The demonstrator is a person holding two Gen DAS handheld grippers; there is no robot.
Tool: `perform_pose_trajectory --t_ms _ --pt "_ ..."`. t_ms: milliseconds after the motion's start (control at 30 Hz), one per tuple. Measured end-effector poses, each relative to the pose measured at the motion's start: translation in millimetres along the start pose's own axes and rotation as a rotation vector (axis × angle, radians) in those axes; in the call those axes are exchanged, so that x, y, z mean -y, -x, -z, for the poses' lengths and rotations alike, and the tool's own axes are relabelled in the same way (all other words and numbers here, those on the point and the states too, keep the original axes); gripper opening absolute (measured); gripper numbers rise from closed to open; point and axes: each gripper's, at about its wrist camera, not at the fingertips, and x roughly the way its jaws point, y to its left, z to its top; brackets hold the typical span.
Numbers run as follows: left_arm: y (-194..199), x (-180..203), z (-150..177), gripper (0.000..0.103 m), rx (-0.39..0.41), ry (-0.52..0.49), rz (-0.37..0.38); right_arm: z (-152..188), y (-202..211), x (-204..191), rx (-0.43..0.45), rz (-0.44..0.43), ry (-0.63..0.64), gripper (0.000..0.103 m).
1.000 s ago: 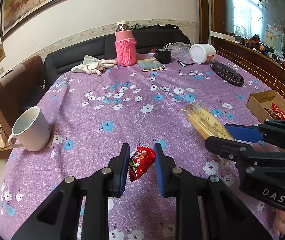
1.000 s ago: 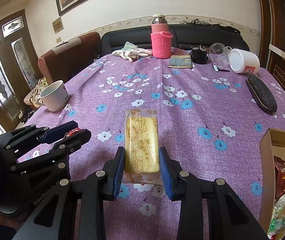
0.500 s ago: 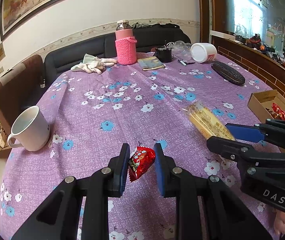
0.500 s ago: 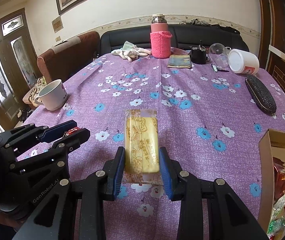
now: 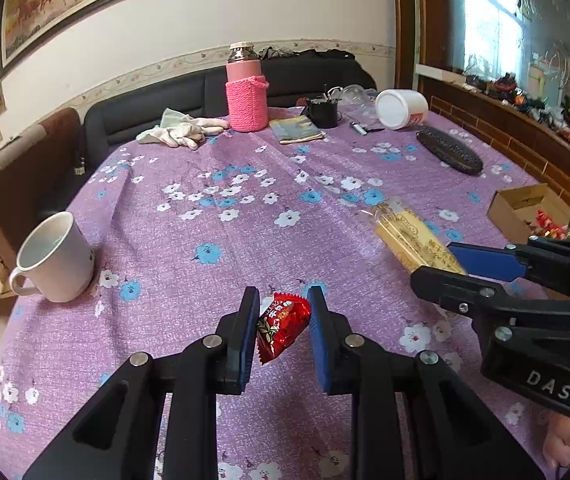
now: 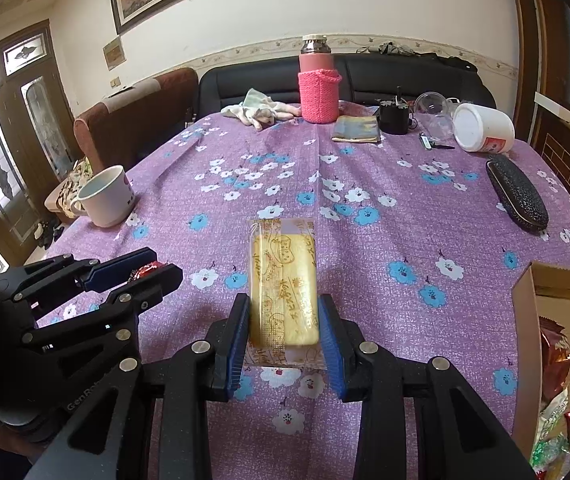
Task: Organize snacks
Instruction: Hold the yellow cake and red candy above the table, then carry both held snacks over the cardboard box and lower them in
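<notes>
Two grippers, one red snack packet (image 5: pixel 282 326), one yellow cake bar (image 6: pixel 284 280), one white mug (image 5: pixel 56 258), one pink flask (image 5: pixel 246 94), one white jar (image 6: pixel 483 127), one cardboard box (image 6: pixel 525 320), one black case (image 6: pixel 517 194)

White letters "DAS" stand on the black body of the right tongs (image 5: pixel 459 262). "GenRob", cut off, runs along the left tongs (image 6: pixel 147 276). The yellow cake packet (image 6: pixel 283 284) carries brown print too small to read.

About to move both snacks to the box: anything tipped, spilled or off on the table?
Only the white jar at the far right end lies on its side, nothing spilled from it. The clear glass beside it also looks tipped. Both are well clear of the cardboard box.
</notes>
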Motion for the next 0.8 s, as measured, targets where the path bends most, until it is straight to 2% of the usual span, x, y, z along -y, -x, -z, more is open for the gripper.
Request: perform_pose_trajectory --t_ms 133,267,467,667,800 --pt "13 -16 -6 0.023 0.029 0.087 0.152 -4 7 7 0.02 -0.005 -0.032 0.037" --pt "23 -25 -10 0.024 0.073 0.143 0.248 -10 23 19 0.057 -0.011 -0.103 0.037" --pt "27 -12 -8 0.024 0.094 0.094 0.196 7 76 39 0.15 0.007 -0.193 0.037" --pt "35 18 -6 0.024 0.058 0.039 0.233 59 126 79 0.172 0.07 -0.298 0.036" --pt "53 63 -7 0.024 0.056 -0.055 0.26 86 162 118 0.214 0.144 -0.382 0.036"
